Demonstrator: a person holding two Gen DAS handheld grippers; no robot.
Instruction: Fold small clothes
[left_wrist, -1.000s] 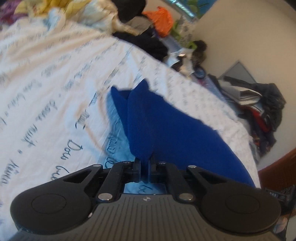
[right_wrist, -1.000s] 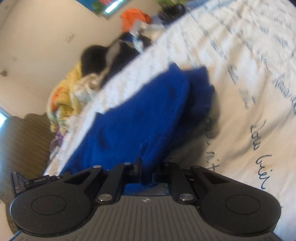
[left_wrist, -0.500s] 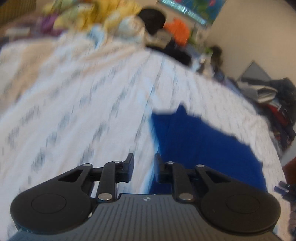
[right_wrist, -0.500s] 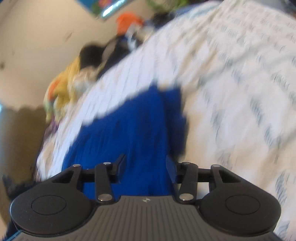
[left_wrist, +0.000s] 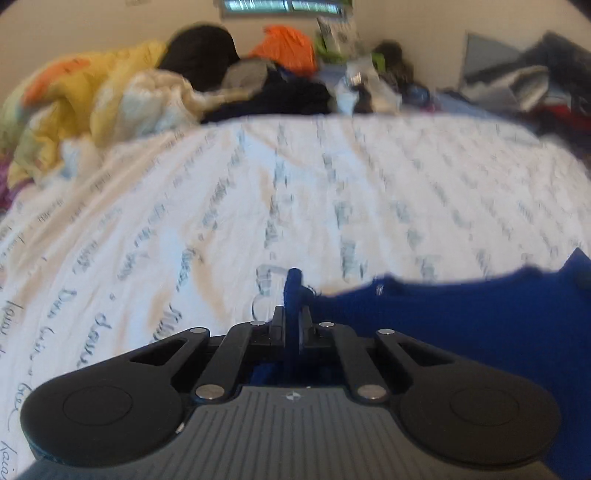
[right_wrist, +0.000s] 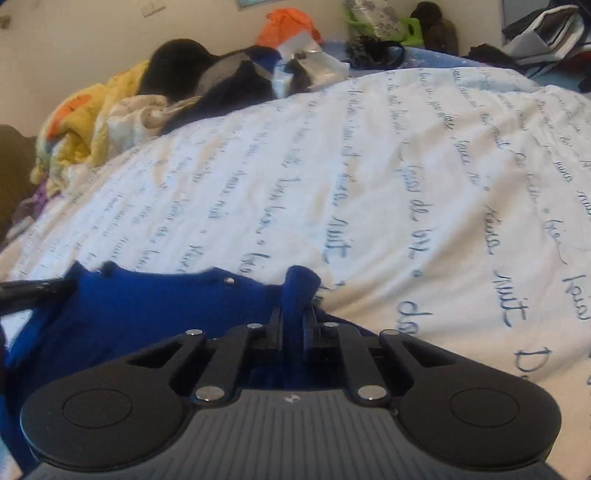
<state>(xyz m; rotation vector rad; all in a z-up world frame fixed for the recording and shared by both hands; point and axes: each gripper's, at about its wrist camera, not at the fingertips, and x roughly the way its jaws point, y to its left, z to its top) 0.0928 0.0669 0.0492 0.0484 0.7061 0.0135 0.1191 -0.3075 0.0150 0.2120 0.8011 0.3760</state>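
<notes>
Both tongs are pinched tight on the blue garment (left_wrist: 480, 325), each on a bunched corner that stands up between its jaws: the left tongs (left_wrist: 293, 320) at lower centre of the left wrist view, the right tongs (right_wrist: 293, 321) at lower centre of the right wrist view. A second ago each pair already held a fold of this cloth; half a second ago both stood open with the garment lying loose on the bed (left_wrist: 258, 192); now they have closed again on fresh spots along its near edge. That reads as one fold laid down, let go, and a new grip taken for the next. The garment lies spread low on the white, script-printed sheet, running off to the lower right in the left view and lower left in the right view, with the cloth between the two grips fairly flat. A heap of other clothes (right_wrist: 110, 107) sits well apart at the upper left.
</notes>
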